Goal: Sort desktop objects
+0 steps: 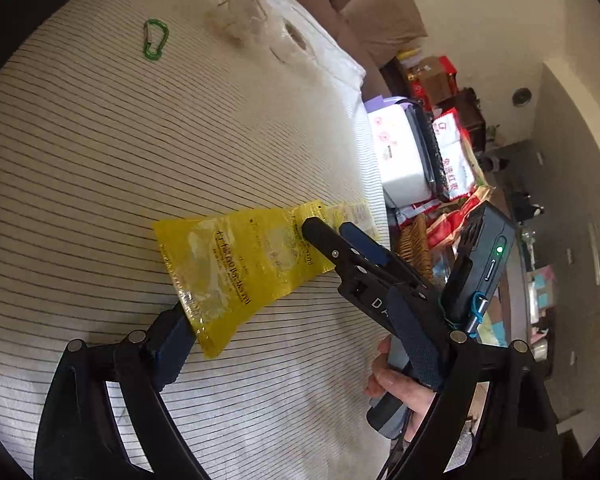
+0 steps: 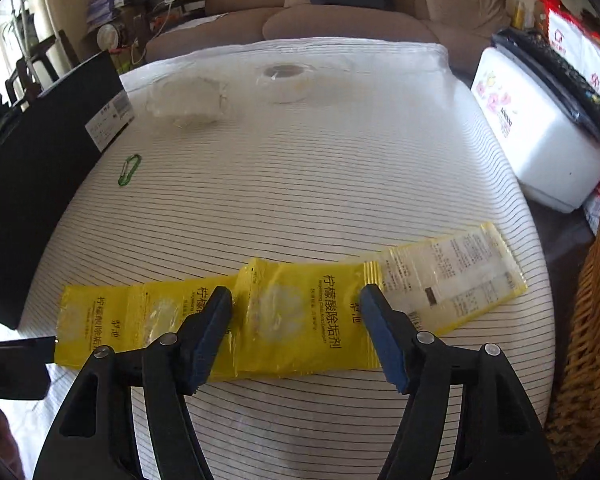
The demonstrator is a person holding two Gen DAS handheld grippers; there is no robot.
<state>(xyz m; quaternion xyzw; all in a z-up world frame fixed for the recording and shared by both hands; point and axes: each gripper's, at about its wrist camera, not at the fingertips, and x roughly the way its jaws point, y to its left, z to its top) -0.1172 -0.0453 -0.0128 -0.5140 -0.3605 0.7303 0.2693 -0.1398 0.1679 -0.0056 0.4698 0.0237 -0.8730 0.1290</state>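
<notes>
A strip of joined yellow sachets [image 2: 292,316] lies across the near part of the striped tablecloth [image 2: 300,184]; it also shows in the left wrist view [image 1: 236,268]. My right gripper [image 2: 296,300] is open, its blue pads straddling the middle sachet just above the strip. In the left wrist view the right gripper [image 1: 328,232] rests over the strip's right end. My left gripper's left finger [image 1: 172,344] passes under the strip's near edge; its right finger is hidden behind the right gripper. A green carabiner [image 2: 129,169] lies far left, also in the left wrist view [image 1: 155,39].
A clear plastic bag [image 2: 188,100] and a tape roll [image 2: 286,80] lie at the far side. A black box [image 2: 40,168] stands at the left. A white tissue pack [image 2: 536,136], red packets and a wicker basket [image 2: 588,340] crowd the right edge.
</notes>
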